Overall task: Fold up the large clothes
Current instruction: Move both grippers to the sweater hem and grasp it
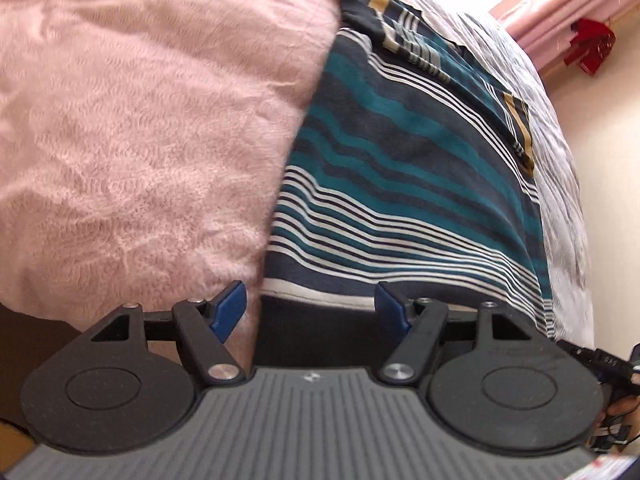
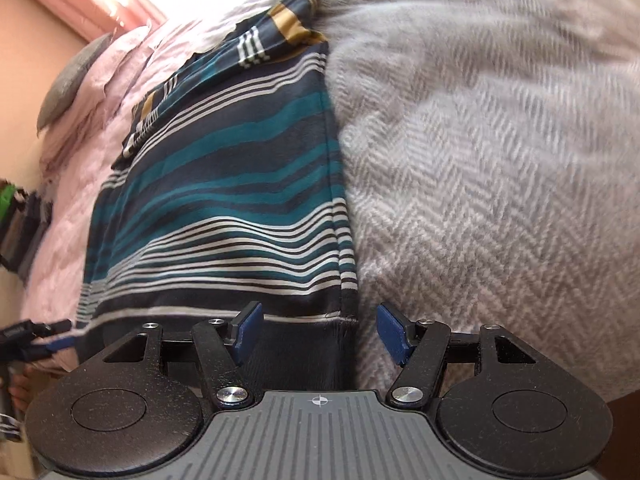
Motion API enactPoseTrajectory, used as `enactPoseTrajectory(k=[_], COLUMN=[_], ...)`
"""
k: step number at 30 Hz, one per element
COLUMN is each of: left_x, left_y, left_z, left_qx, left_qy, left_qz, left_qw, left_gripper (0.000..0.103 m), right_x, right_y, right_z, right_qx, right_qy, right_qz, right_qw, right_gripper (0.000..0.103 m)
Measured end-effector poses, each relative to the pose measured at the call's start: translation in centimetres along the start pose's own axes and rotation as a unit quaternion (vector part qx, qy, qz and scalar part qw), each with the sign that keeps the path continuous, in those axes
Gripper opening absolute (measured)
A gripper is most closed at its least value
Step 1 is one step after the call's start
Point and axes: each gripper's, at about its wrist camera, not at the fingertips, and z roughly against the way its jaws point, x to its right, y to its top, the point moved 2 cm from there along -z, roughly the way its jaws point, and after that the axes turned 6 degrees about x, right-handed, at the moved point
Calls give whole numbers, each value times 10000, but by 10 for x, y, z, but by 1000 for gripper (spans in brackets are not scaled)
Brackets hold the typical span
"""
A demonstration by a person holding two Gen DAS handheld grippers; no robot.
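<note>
A striped garment (image 1: 400, 184) lies flat on the bed's fuzzy blanket (image 1: 140, 120). The left tool (image 1: 312, 310) and right tool (image 2: 318, 330) sit wide apart at its near hem, holding nothing.

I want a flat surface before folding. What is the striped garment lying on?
The striped garment lies on a fuzzy blanket, pink on one side and grey herringbone on the other. What lies beneath the garment's middle is covered.

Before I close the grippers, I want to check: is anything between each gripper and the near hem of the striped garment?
Nothing visible is. The left gripper and right gripper are both open at the hem of the striped garment, with only fabric ahead.
</note>
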Motion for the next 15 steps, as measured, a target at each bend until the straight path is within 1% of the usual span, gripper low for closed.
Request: enactPoseTrajectory(k=[2, 4, 6, 7, 9, 10, 11, 12, 13, 14, 15], left_x=[-10, -16, -15, -14, -12, -14, -18, -23, -25, -25, -24], left_y=[1, 1, -1, -3, -4, -2, 0, 3, 6, 8, 9], left_z=[-8, -14, -20, -23, -30, -33, -36, -38, -38, -37, -36], left_qx=[-33, -88, -231, -275, -308, -299, -295, -290, -283, -288, -309], left_qy=[-203, -534, -858, -932, -1012, -1076, -1121, -1158, -1169, -1128, -1061], left_qz=[213, 423, 538, 517, 399, 446, 596, 778, 895, 843, 681], left_qw=[9996, 9976, 9946, 9939, 9936, 9927, 9915, 9898, 9887, 9896, 9915], left_gripper=[66, 66, 66, 66, 67, 66, 64, 56, 38, 25, 5], right_x=[15, 28, 34, 36, 41, 44, 51, 56, 59, 58, 55], right_y=[0, -3, -6, -8, -9, -7, -4, -2, 0, 3, 4], right_z=[-6, -7, -6, -7, -12, -16, -20, -25, -26, -26, -25], right_qx=[14, 33, 22, -2, 2, 22, 20, -30, -96, -147, -184], right_qy=[261, 643, 916, 1002, 1096, 1168, 1233, 1294, 1311, 1327, 1327], right_qz=[-384, -824, -1090, -1145, -1256, -1393, -1585, -1763, -1826, -1772, -1664], right_qw=[9989, 9945, 9898, 9884, 9860, 9833, 9796, 9758, 9744, 9751, 9769], right_gripper=[60, 60, 58, 56, 50, 47, 37, 27, 22, 11, 5])
